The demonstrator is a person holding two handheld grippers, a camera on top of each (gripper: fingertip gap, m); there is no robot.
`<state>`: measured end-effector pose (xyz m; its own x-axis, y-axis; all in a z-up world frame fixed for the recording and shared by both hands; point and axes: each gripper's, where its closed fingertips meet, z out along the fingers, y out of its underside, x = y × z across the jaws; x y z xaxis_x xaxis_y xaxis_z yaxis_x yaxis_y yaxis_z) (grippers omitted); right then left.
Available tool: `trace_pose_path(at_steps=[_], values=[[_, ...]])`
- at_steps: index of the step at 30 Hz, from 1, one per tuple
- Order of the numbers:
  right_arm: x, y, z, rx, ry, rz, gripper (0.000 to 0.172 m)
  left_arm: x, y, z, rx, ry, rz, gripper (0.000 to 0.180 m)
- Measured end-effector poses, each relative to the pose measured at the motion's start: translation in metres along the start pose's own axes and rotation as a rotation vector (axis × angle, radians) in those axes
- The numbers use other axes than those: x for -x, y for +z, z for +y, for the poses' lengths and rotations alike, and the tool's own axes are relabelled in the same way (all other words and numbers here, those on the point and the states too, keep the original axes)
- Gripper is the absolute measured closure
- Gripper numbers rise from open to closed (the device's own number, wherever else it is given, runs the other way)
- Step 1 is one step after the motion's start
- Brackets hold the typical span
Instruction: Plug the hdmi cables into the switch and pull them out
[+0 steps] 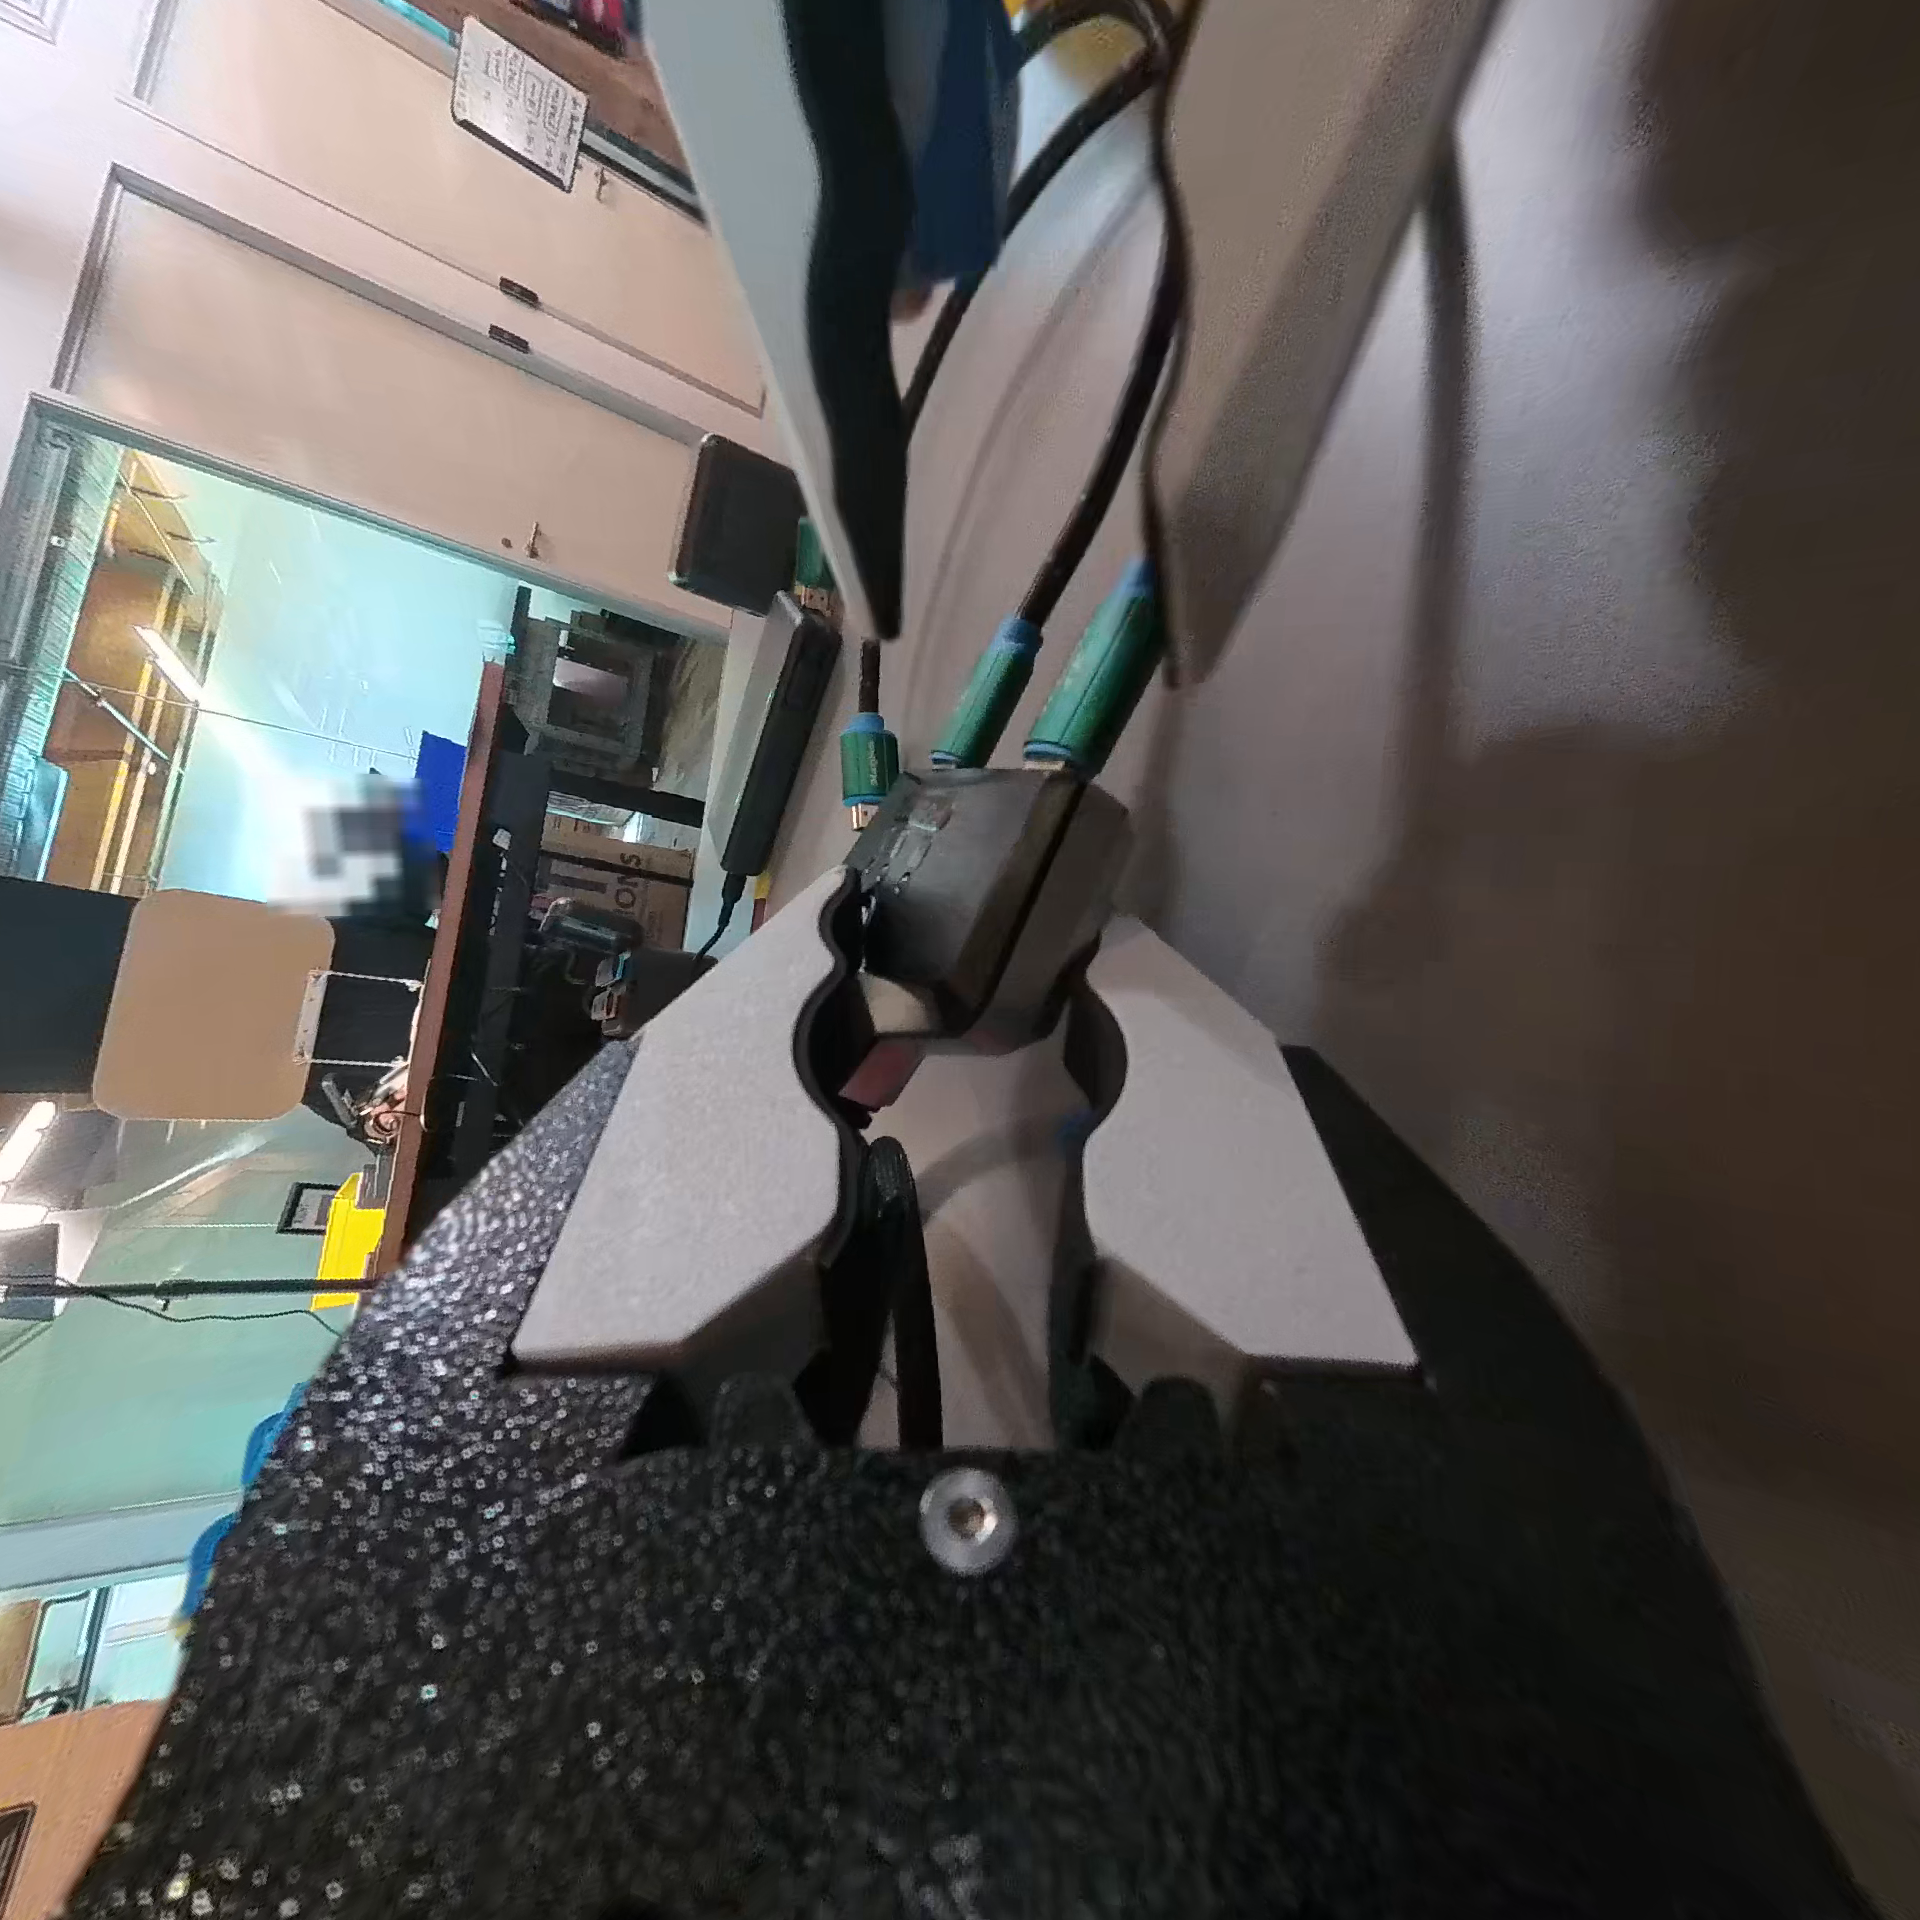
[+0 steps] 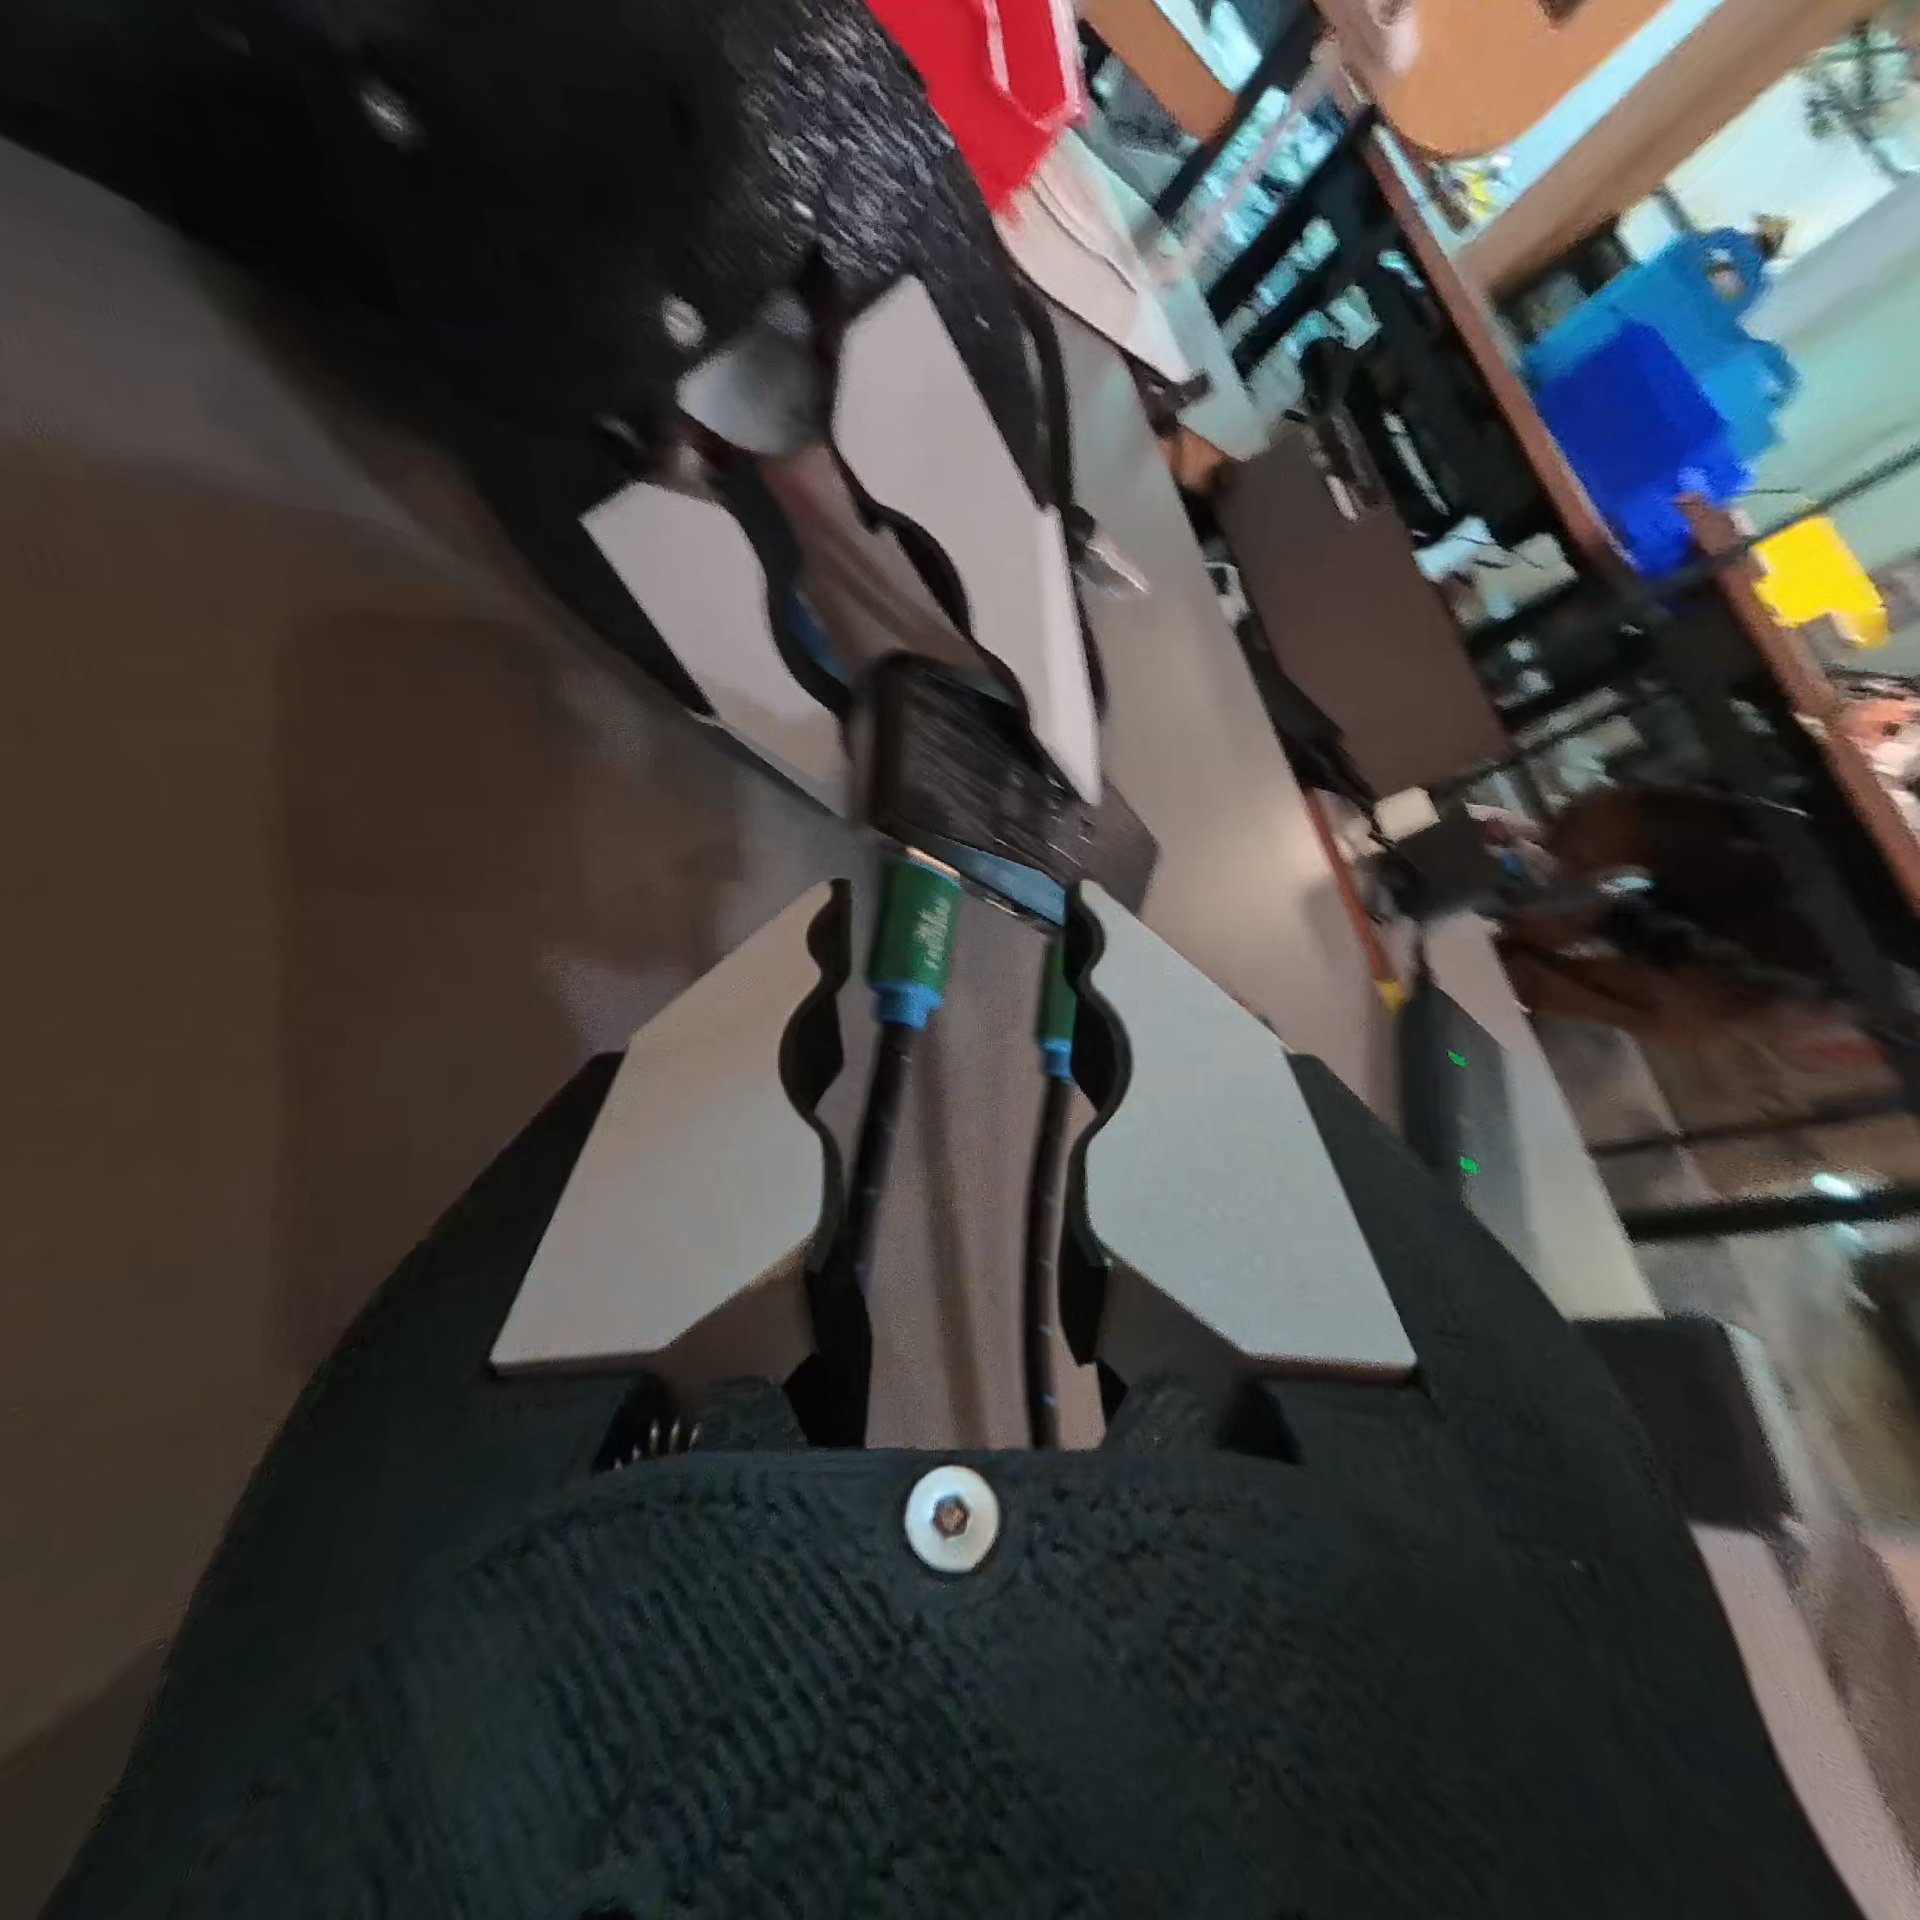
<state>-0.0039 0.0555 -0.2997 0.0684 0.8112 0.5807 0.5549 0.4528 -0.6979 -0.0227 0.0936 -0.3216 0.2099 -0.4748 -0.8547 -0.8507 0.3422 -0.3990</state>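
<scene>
Left gripper (image 1: 971,961) clamped on boxy black switch (image 1: 987,883) above smooth pale counter (image 1: 1351,727). Right gripper (image 2: 961,914) half open, loosely around two green metallic hdmi plugs (image 2: 920,940) seated in switch; braided cables.

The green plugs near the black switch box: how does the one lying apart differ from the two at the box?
The lone plug lies free on the table, its metal tip bare; the two plugs sit against the switch box, tips hidden. The lone plug lies beside the box; the pair meets its end face. All are green with blue collars.
</scene>
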Motion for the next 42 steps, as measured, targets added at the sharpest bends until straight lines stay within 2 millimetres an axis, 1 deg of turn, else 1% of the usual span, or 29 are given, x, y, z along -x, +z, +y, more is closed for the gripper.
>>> trace_pose_path(at_steps=[2, 4, 5, 7, 8, 13, 16, 18, 20, 22, 25, 27, 28, 29, 31, 33, 35, 39, 42], values=[[0.008, 0.006, 0.005, 0.032, 0.028, -0.042, 0.126, 0.000, 0.000, 0.000, -0.005, -0.009, 0.002, 0.145], [0.010, 0.014, 0.016, 0.100, -0.009, -0.021, 0.126, -0.001, 0.000, 0.000, -0.008, -0.018, 0.006, 0.145], [0.008, 0.018, 0.021, 0.134, -0.042, 0.008, 0.131, -0.001, 0.000, 0.000, -0.010, -0.023, 0.008, 0.145], [0.004, 0.024, 0.030, 0.192, -0.109, 0.082, 0.149, -0.001, 0.000, 0.000, -0.014, -0.029, 0.010, 0.145], [0.003, 0.026, 0.032, 0.205, -0.130, 0.100, 0.156, -0.001, 0.000, 0.000, -0.013, -0.028, 0.010, 0.145], [0.002, 0.029, 0.031, 0.187, -0.108, 0.119, 0.157, -0.001, -0.001, 0.003, -0.030, -0.047, 0.005, 0.145], [0.003, 0.029, 0.034, 0.204, -0.149, 0.132, 0.158, -0.006, -0.006, 0.006, -0.026, -0.026, 0.007, 0.139], [0.002, 0.029, 0.035, 0.210, -0.174, 0.145, 0.158, -0.007, -0.010, 0.006, -0.024, 0.014, -0.007, 0.139], [0.000, 0.028, 0.036, 0.210, -0.171, 0.162, 0.158, -0.007, -0.012, 0.002, -0.033, 0.061, -0.024, 0.139], [-0.004, 0.026, 0.036, 0.204, -0.142, 0.172, 0.158, -0.009, -0.013, -0.006, -0.046, 0.143, -0.047, 0.135], [-0.006, 0.023, 0.037, 0.195, -0.099, 0.154, 0.159, -0.008, -0.010, -0.009, 0.000, 0.230, -0.088, 0.134], [-0.005, 0.023, 0.038, 0.201, -0.096, 0.145, 0.159, -0.007, -0.008, -0.011, 0.008, 0.216, -0.087, 0.141], [-0.005, 0.023, 0.038, 0.205, -0.101, 0.142, 0.159, -0.005, -0.009, -0.012, 0.010, 0.191, -0.082, 0.150], [-0.004, 0.024, 0.038, 0.207, -0.110, 0.143, 0.158, -0.004, -0.010, -0.012, 0.010, 0.165, -0.065, 0.154], [-0.004, 0.024, 0.038, 0.208, -0.118, 0.146, 0.159, -0.005, -0.010, -0.012, 0.004, 0.121, -0.033, 0.154], [-0.003, 0.024, 0.038, 0.205, -0.127, 0.148, 0.159, -0.006, -0.010, -0.011, 0.007, 0.117, -0.019, 0.154], [-0.002, 0.024, 0.037, 0.196, -0.170, 0.161, 0.159, -0.008, -0.010, -0.011, 0.011, 0.113, -0.006, 0.154], [0.002, 0.023, 0.030, 0.160, -0.255, 0.187, 0.155, -0.010, -0.008, -0.009, 0.019, 0.101, 0.012, 0.155], [-0.001, 0.025, 0.036, 0.215, -0.356, 0.235, 0.154, -0.011, -0.008, -0.009, 0.020, 0.078, 0.029, 0.155]])
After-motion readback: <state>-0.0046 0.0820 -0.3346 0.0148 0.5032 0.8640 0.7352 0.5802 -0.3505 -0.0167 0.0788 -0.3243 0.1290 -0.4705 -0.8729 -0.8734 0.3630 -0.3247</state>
